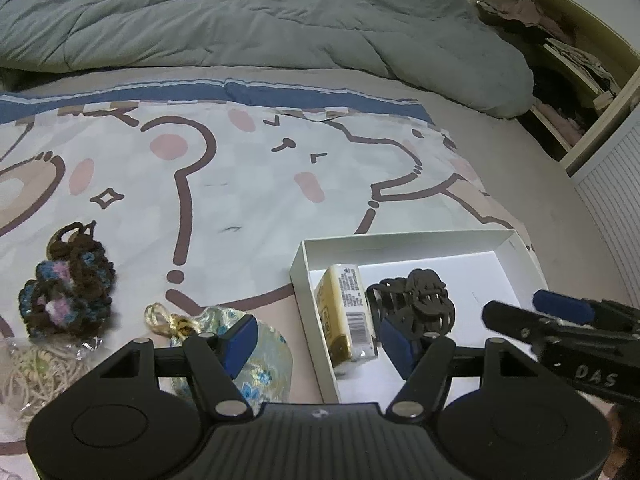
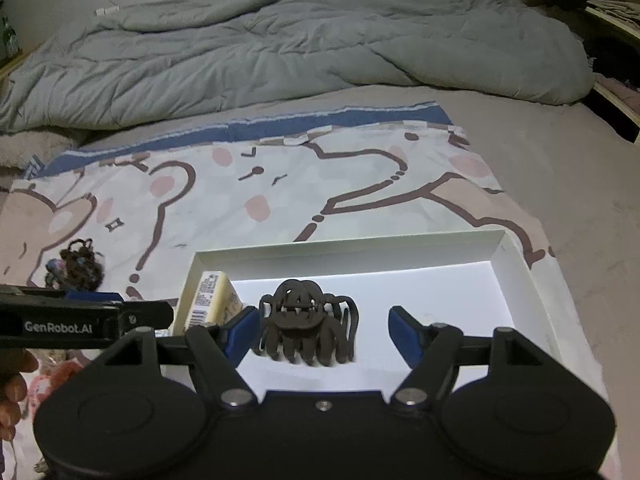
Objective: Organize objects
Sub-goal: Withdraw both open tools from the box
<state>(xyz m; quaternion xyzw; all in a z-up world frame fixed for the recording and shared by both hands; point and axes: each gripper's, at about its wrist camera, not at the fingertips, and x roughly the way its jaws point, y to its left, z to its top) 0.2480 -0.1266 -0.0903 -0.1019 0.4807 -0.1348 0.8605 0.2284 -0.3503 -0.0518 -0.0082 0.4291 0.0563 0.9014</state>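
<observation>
Underneath, cartoon sheet (image 1: 248, 184), grey duvet (image 1: 240, 20); both grippers' fingers (image 2: 404, 336) apart, empty

Dim, bluish indoor light; the white box (image 2: 532, 280) floor glares brightest at lower centre. Fisheye bending and dark vignetting mark the corners; edges look soft.

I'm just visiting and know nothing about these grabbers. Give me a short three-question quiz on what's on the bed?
1. True or false: the hair claw lies inside the white box.
2. Which lies outside the box: A) yellow packet B) crocheted scrunchie?
3. Is the right gripper squeezing the claw?

Key: 1 true. 2 B. 3 No, its pads stand apart from it.
</observation>
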